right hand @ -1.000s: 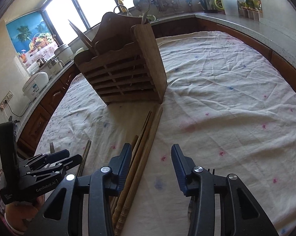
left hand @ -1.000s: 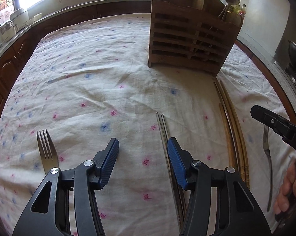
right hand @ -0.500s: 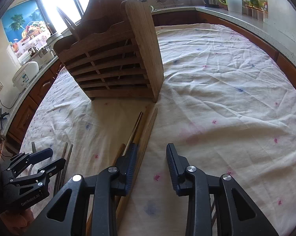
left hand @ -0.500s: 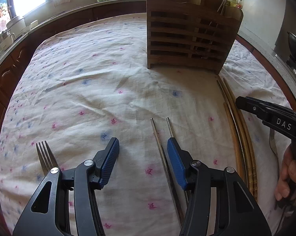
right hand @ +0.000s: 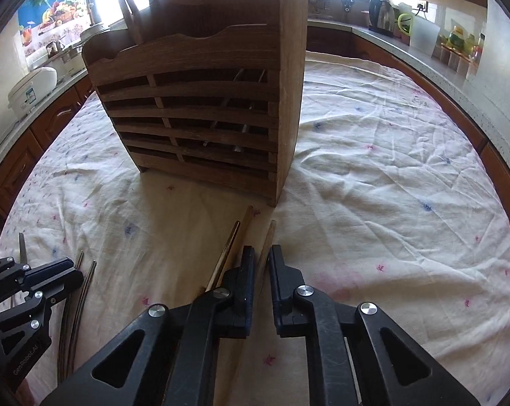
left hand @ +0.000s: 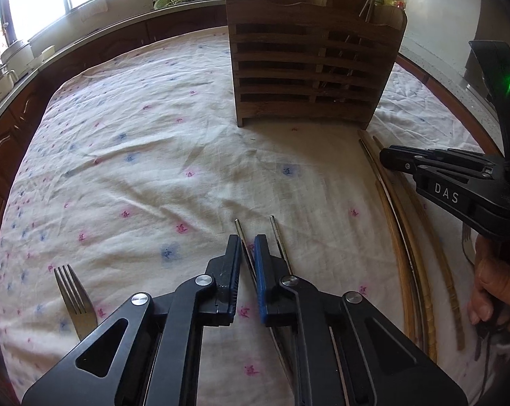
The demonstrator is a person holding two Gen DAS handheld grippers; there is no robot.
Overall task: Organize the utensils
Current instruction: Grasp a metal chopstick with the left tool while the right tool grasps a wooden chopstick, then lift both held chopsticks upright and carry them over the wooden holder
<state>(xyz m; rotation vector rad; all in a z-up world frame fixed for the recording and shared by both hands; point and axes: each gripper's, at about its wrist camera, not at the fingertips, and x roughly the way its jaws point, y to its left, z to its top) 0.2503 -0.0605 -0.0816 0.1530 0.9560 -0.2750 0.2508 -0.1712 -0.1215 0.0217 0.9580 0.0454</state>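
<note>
Kitchen worktop w/ floral cloth, wooden utensil rack at back — sorting barely begun.
Rack already holds a few pcs (ladle, some sticks); most utensils lie loose on cloth. Left claw closed down on one metal chopstick, its mate just beside, free. Right claw closed on one wooden chopstick; other wooden chopsticks lie just beside it, pointing at rack. Fork at left untouched; 2nd fork near person's hand, partly hidden. Left to do, by my read: lift both sticks, drop in rack, then the rest.
</note>
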